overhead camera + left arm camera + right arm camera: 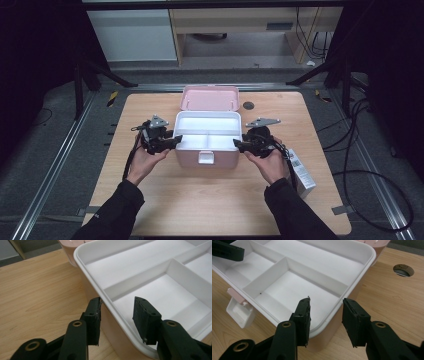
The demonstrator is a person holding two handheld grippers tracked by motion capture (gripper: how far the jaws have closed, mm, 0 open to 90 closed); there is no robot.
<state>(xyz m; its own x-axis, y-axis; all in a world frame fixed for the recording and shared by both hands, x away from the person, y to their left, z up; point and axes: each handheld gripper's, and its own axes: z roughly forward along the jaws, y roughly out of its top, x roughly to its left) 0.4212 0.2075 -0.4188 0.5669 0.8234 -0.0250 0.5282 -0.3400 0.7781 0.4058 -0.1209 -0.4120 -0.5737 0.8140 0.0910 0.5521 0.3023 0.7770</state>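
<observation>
Both tongs (117, 315) (325, 317), half spread, straddle the white tray's (207, 121) end rims without pinching.

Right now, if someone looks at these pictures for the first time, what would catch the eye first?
The open pink box in the middle of the table, its lid thrown back and its white tray with compartments on show. Then the left gripper and right gripper, one at each end of it, each with its jaws astride the tray's rim, not visibly pressing.
</observation>
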